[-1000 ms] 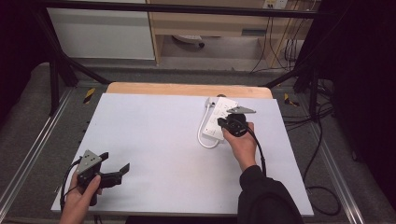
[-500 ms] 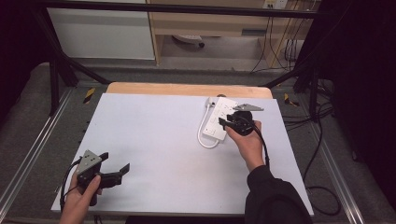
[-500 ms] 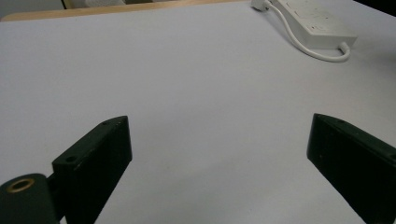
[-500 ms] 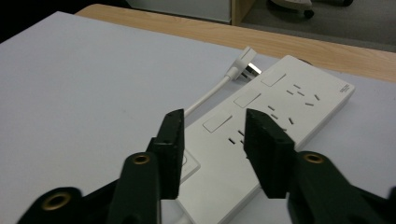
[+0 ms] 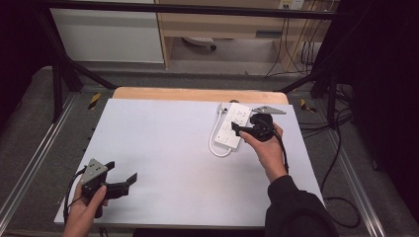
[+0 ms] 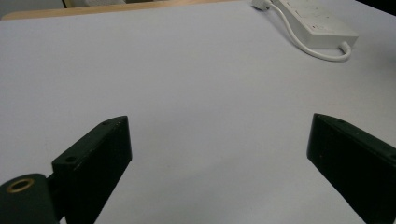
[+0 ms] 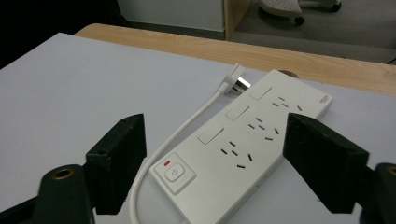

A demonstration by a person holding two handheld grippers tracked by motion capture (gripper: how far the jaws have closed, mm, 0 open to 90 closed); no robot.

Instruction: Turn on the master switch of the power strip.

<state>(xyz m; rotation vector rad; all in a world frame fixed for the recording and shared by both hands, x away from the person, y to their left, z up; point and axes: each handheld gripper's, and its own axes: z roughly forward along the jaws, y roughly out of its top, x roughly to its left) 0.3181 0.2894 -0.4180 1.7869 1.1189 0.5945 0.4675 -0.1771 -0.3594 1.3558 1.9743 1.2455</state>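
While the left gripper [image 5: 123,181] idles spread at seven o'clock, the right gripper [image 7: 212,163], jaws wide, straddles the power strip [image 7: 243,147] at two o'clock, apparently in approach; next likely needs lowering and closing.

table [image 5: 163,143] bare left & centre, power strip [image 5: 235,124] w/ cable far right

In the high view the right hand-held gripper [image 5: 243,130] covers part of the power strip [image 5: 232,124], and its jaw tips merge with the dark body, so their gap is hard to read there. The strip's near end is cut off by the bottom edge in the right gripper view, where the cord [image 7: 161,149] also runs out of frame. The lettering at the strip's far corner is too small to read. In the left gripper view the strip's far end is cropped by the top edge.
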